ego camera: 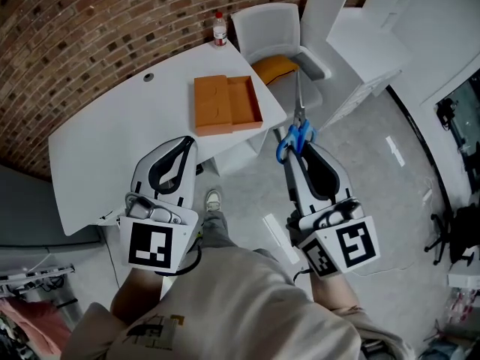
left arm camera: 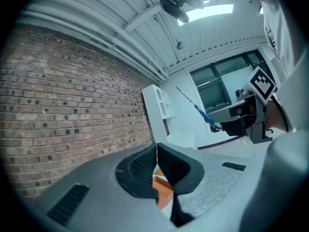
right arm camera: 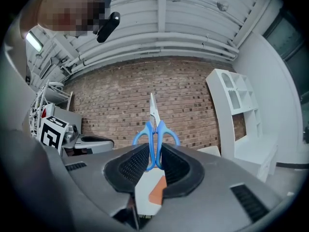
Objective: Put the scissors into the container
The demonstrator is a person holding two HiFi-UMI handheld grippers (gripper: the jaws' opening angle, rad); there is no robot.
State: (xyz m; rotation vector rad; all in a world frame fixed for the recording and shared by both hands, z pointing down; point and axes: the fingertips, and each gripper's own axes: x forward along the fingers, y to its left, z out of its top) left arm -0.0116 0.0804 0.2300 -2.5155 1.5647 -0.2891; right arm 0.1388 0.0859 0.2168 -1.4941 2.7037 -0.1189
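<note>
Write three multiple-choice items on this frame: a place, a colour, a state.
1. The orange container is: A on the table; B in the left gripper; C in the right gripper.
2. The handles of the scissors are: A red; B blue; C black.
3. The left gripper's jaws are: A wide open; B shut on the scissors; C shut, empty.
Key: 1 A, it lies on the white tabletop; 2 B, blue loops show between the right gripper's jaws; 3 C, the jaws meet with nothing between.

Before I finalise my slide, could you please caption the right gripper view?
Right gripper clamps blue-handled steel scissors by the handles, blades toward a brick wall.
</note>
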